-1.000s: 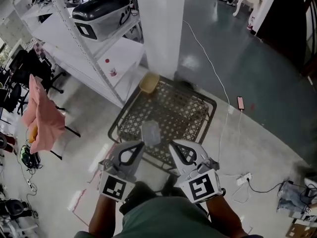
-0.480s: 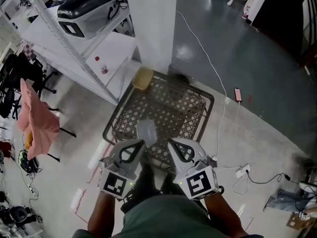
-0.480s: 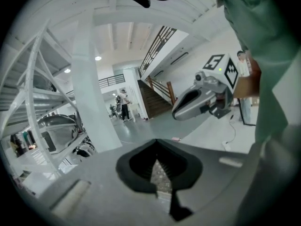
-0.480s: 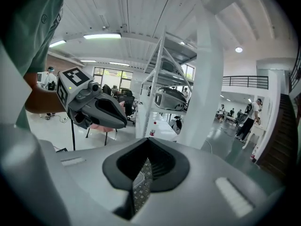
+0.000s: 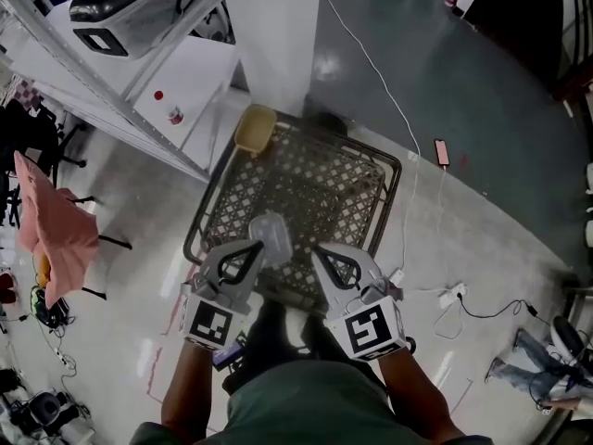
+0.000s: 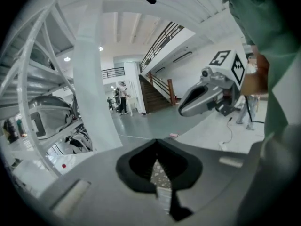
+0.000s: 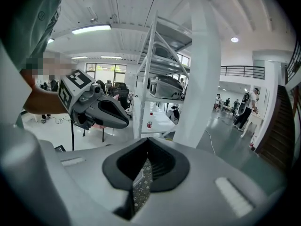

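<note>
In the head view my left gripper [image 5: 254,247] and right gripper [image 5: 321,252] are held side by side at waist height over the near end of a black wire-mesh cart [image 5: 390,170] on the floor. Both are shut and hold nothing. A pale grey-blue object [image 5: 267,232] lies on the mesh just beyond the left gripper's tip. A yellow bowl [image 5: 254,128] sits at the cart's far left corner. In the left gripper view the jaws [image 6: 157,173] meet, with the right gripper [image 6: 207,95] alongside. The right gripper view shows its jaws [image 7: 141,173] together and the left gripper [image 7: 96,108] beside them.
A white pillar [image 5: 273,26] stands behind the cart. White metal shelving [image 5: 185,72] at the left carries a dark case [image 5: 130,3] and a small red-capped bottle [image 5: 174,114]. A pink cloth [image 5: 56,225] hangs at far left. A phone [image 5: 440,152], cables and a power strip [image 5: 451,295] lie on the floor at right.
The view has shifted forward and to the right, so the cart and shelving sit higher and nearer. Both grippers keep their side-by-side pose and stay shut.
</note>
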Tool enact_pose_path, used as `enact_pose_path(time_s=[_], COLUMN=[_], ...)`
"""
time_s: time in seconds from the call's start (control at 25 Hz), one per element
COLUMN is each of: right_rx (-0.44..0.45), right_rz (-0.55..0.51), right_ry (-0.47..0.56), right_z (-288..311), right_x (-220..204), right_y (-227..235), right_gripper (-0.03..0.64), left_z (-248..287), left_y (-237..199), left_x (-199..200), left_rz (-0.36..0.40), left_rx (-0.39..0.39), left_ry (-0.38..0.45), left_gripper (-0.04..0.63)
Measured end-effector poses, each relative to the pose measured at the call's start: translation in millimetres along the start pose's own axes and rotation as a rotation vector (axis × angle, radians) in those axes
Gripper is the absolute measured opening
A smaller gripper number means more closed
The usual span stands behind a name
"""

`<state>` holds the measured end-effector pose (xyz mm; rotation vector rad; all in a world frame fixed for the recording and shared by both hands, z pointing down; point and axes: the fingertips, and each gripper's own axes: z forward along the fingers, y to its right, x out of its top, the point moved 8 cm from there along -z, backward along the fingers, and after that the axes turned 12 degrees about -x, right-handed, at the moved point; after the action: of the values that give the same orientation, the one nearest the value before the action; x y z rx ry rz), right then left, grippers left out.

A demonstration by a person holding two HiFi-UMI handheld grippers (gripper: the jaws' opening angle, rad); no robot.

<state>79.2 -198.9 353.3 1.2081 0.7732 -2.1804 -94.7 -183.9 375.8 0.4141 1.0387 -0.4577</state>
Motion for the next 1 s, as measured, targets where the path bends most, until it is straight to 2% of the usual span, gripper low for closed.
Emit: enact_pose_path(time_s=[0.48,1.0], right_rx=[0.038,0.083], right_rz=[0.049,0.077], right_ry=[-0.108,-0.220], right_z=[86.2,157.9], right_x=[-43.7,-98.5], right_y=[-12.9,-36.8], right_gripper=[0.006,0.008], left_z=[36.2,57.1], left_y=[-49.4,-72.4], left_x=[-84.7,-175.6], left_rz=[-0.113,-0.252], left_rx=[-0.036,-0.044], left_ry=[-0.097,-0.196], left_gripper=[0.003,0.006])
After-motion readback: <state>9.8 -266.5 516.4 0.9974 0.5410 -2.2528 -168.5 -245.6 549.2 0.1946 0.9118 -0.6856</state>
